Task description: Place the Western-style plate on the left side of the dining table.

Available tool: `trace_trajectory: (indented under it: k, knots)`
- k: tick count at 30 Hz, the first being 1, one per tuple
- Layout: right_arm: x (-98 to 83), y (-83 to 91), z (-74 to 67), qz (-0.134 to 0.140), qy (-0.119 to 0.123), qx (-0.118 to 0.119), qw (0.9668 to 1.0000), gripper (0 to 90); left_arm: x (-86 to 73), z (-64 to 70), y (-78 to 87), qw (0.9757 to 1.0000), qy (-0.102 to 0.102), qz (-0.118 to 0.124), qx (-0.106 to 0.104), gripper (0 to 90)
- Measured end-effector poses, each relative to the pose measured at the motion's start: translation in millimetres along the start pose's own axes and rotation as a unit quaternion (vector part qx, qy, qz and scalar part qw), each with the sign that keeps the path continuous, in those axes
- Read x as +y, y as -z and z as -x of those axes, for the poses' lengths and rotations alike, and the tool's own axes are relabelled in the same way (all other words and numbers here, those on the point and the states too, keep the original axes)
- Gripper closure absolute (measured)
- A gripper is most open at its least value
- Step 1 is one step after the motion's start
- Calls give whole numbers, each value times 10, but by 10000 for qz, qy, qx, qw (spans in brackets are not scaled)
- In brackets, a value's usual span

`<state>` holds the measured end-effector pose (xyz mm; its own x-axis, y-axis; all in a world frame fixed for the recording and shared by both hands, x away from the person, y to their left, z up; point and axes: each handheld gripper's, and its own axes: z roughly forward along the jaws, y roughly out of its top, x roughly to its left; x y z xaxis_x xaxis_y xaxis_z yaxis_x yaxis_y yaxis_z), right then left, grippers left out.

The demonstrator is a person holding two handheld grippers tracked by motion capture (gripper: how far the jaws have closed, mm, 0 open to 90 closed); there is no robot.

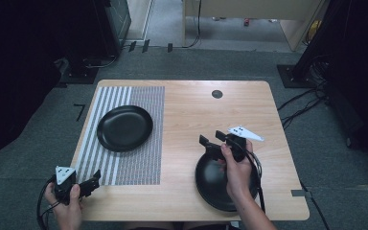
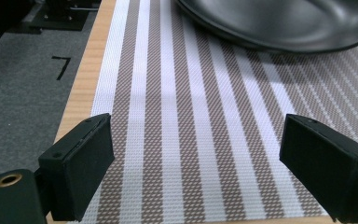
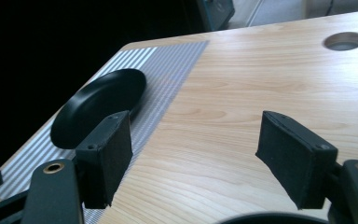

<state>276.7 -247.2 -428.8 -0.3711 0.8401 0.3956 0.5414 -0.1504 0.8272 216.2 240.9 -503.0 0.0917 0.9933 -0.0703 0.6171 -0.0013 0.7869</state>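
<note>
Right gripper (image 1: 212, 137), jaws apart and empty, hovers over the far rim of the near plate (image 1: 211, 184); left gripper (image 1: 92, 182), also agape, sits well apart at the mat (image 1: 139, 158).

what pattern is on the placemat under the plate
Brown and white stripes on the placemat, wide then narrow toward one side; clearest in the left gripper view.
</note>
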Motion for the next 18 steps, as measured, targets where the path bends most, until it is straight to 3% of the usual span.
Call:
trace_trajectory:
  k: [10,18]
  knots:
    - [-180,322,436,125,-102,-471,9988,258,-48,-44,-31,9997,-144,-128,151,98]
    - [-329,596,844,181,-93,-1103,9937,259,-67,-25,-75,9987,-371,-231,267,98]
